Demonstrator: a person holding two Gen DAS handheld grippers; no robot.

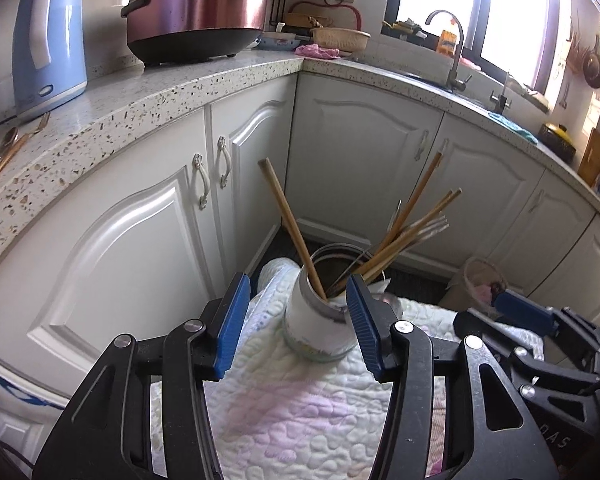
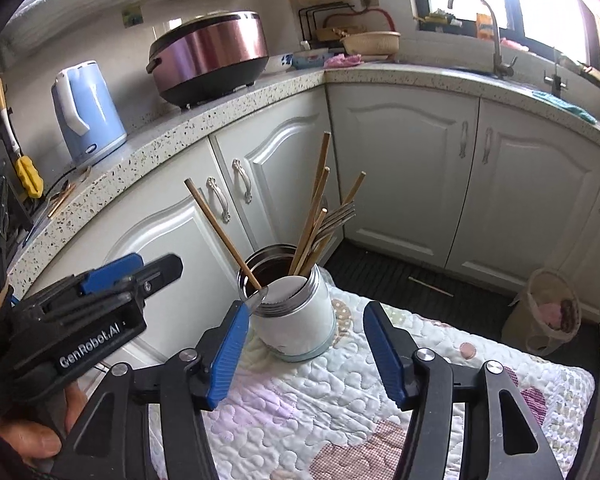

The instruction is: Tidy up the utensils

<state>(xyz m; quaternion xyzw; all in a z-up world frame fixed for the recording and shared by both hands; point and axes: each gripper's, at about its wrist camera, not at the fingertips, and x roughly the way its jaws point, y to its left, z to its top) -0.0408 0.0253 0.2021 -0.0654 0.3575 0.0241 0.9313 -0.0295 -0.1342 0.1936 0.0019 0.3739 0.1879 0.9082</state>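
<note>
1. Left wrist view: white jar (image 1: 320,320) with metal rim, upright on quilted cloth (image 1: 300,420), holding wooden chopsticks (image 1: 288,220) and forks; left gripper (image 1: 296,320) jaws apart, empty.
2. Right wrist view: same jar (image 2: 300,320) just beyond the right gripper (image 2: 304,344), jaws apart, clamping nothing.

I count one white jar (image 2: 296,320) holding five wooden chopsticks (image 2: 220,232) and what looks like two metal forks (image 2: 338,214), though they overlap. One more chopstick (image 2: 430,286) lies on the floor. On the counter (image 2: 172,136) I see one blue kettle (image 2: 88,112) and one rice cooker (image 2: 208,56).
</note>
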